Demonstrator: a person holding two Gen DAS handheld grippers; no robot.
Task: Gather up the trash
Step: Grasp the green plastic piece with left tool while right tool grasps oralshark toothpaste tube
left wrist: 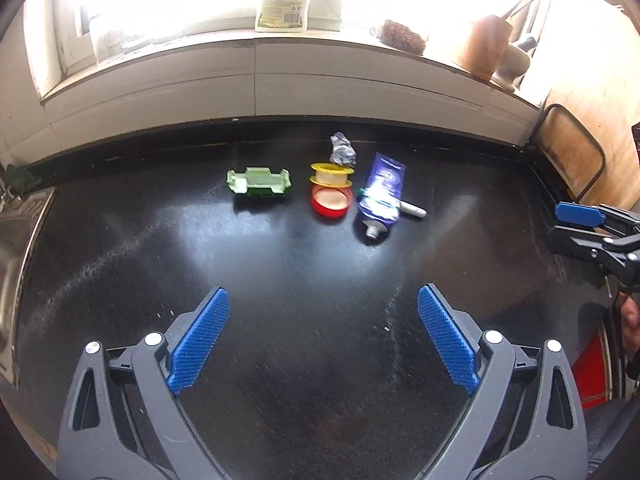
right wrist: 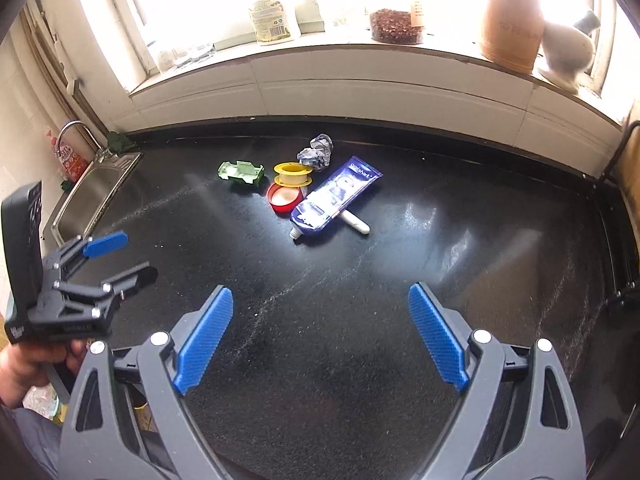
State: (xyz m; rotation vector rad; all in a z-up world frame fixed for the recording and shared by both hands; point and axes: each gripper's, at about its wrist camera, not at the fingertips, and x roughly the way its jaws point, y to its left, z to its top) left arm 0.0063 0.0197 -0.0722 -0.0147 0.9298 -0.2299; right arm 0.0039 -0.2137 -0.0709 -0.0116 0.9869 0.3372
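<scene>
Trash lies in a cluster at the back of the black counter (left wrist: pixel 280 280): a green plastic tray (left wrist: pixel 258 181), a yellow spool (left wrist: pixel 332 175) above a red lid (left wrist: pixel 332 200), a crumpled foil wad (left wrist: pixel 342 150), a blue squeezed tube (left wrist: pixel 382 196) and a small white stick (left wrist: pixel 412 210). The right wrist view shows them too: the tray (right wrist: pixel 241 172), spool (right wrist: pixel 292 174), lid (right wrist: pixel 285 197), foil wad (right wrist: pixel 317 152), tube (right wrist: pixel 334 198) and stick (right wrist: pixel 356 223). My left gripper (left wrist: pixel 323 338) is open and empty, well short of the cluster. My right gripper (right wrist: pixel 320 338) is open and empty, also short of it.
A steel sink (right wrist: pixel 94 196) with a tap sits at the counter's left end. The windowsill holds a bottle (right wrist: pixel 272 16), a jar (right wrist: pixel 396 26) and a clay pot (right wrist: pixel 512 20). A wooden board (left wrist: pixel 576 152) leans at the right. A red object (left wrist: pixel 592 368) lies below the counter's right edge.
</scene>
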